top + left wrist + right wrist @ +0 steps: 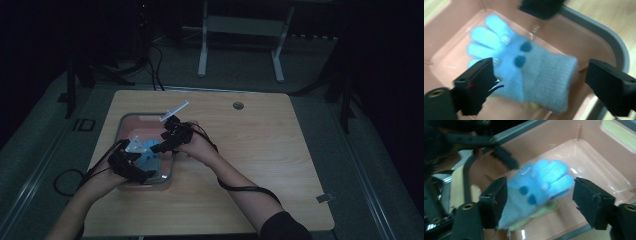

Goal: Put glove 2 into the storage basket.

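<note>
A light blue knitted glove point(536, 75) with two dark blue dots lies in a pink tub point(599, 30) with a grey rim. My left gripper point(540, 68) stands open just above it, jaws wide on either side of the cuff end and not pressing it. Over the glove's finger end my right gripper point(540, 187) is open too, the glove point(536, 182) showing between its jaws. A pale green cloth item point(544, 210) peeks out from under the glove. From above, both grippers point(134, 159) point(161, 145) hover over the tub point(120, 125).
The tub sits at the left of a wooden table point(260, 150), which has a round cable hole point(238, 105) near its far edge. A small grey tag point(325, 198) lies at the table's right front corner. Cables trail off the table's left side.
</note>
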Tool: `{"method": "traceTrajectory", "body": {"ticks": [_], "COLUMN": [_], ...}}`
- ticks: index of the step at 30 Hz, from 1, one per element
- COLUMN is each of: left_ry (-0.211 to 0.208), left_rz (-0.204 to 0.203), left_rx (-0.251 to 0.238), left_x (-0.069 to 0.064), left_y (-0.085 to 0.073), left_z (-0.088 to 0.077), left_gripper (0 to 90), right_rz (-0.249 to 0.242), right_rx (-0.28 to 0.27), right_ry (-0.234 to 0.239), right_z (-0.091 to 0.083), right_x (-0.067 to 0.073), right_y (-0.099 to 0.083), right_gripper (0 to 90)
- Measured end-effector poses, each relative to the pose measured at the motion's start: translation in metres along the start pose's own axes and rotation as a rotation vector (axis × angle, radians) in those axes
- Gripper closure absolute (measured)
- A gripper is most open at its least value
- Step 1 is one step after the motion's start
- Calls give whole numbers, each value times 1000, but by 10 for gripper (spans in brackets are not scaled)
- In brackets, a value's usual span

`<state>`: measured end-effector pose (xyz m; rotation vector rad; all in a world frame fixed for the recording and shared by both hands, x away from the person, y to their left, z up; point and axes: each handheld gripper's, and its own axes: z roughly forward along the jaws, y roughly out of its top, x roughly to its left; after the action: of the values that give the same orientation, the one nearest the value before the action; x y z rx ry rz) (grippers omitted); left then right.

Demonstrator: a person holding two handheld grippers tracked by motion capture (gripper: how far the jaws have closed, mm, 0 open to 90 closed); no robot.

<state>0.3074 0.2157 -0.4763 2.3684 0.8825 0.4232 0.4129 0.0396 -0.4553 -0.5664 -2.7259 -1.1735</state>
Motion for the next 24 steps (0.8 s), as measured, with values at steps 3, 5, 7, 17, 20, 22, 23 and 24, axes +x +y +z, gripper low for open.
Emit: {"method": "traceTrajectory", "body": {"ticks": [3,5,7,17,20,22,23,24], "left_ry": [17,1,25,-7,-6,-17,-6,1], "left_rz": [3,-2,5,-9,-21,-23,-19,-15], "left_rx": [-33,-55,-69,-89,-92,-98,-99,-98], "left_x": [-4,-7,-9,-17,-20,-22,-23,-25], "left_y": [3,6,8,11,13,14,15,15], "left_z": [-1,-2,-3,-4,-5,-5,-5,-5], "left_gripper": [74,75,75,72,72,72,72,72], "right_rz": [-20,-29,-28,-50,-50,-52,-55,-54], "right_rx": [-17,-18,-27,-26,-32,-30,-30,-29], "right_ry": [18,14,25,20,20,12,10,9], "right_z": [-3,-5,-8,-17,-20,-22,-22,-23], "right_x": [1,1,0,-2,-4,-5,-5,-6], "right_y": [-2,-4,-6,-18,-21,-23,-24,-25], "right_gripper": [202,197,183,166,152,152,152,152]}}
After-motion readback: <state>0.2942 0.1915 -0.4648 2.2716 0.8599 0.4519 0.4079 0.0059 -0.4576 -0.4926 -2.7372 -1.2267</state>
